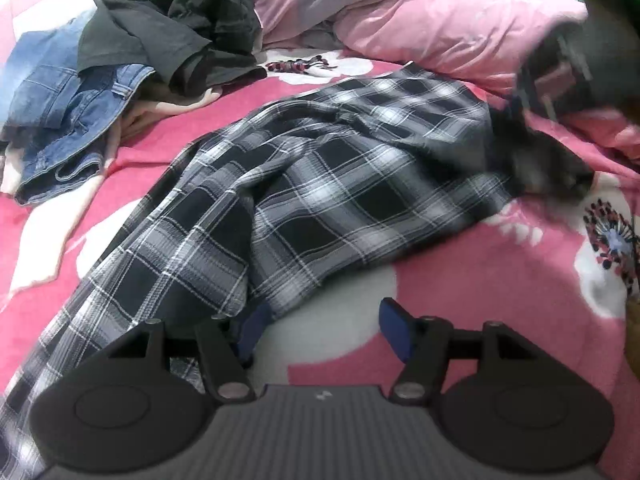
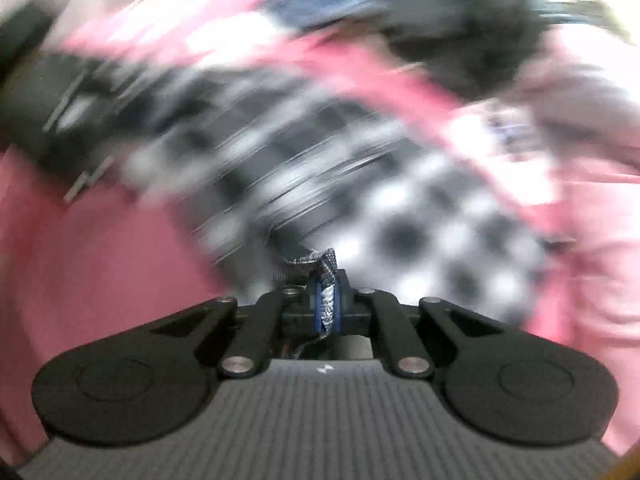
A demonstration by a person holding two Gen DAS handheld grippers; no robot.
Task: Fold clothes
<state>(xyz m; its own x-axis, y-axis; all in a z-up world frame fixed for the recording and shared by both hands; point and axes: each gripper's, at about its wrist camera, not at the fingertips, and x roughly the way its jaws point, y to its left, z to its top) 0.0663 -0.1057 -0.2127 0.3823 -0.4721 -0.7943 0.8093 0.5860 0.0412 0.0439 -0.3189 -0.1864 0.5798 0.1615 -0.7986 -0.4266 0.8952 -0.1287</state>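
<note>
At the far left of the bed, a pair of jeans (image 1: 60,112) lay crumpled under a dark shirt (image 1: 172,28), both well apart from the work and best left alone for now. A pink duvet (image 1: 400,12) was bunched along the back.

The plaid garment (image 1: 304,184) sprawled across the middle of the pink blanket (image 1: 500,280), wrinkled, with one long part running down toward the left hand-held gripper (image 1: 324,332). That gripper hovered low over the garment's near edge with its jaws partly apart and nothing between them; one blue pad (image 1: 394,324) sat over bare blanket, the other seemed tucked right at the cloth's hem. To do this step well, I judged it should slide that pad under a single layer of the hem before closing, so it would not pinch the blanket too.

To the right, the right hand-held gripper (image 2: 328,304) had its jaws clamped tight on a small fold of the plaid cloth (image 2: 326,276). Its view was heavily blurred, so which corner it held could not be told. The pinch looked shallow, so a hard tug might slip it free. Once both ends were held, drawing them apart would likely flatten the wrinkles before any fold.
</note>
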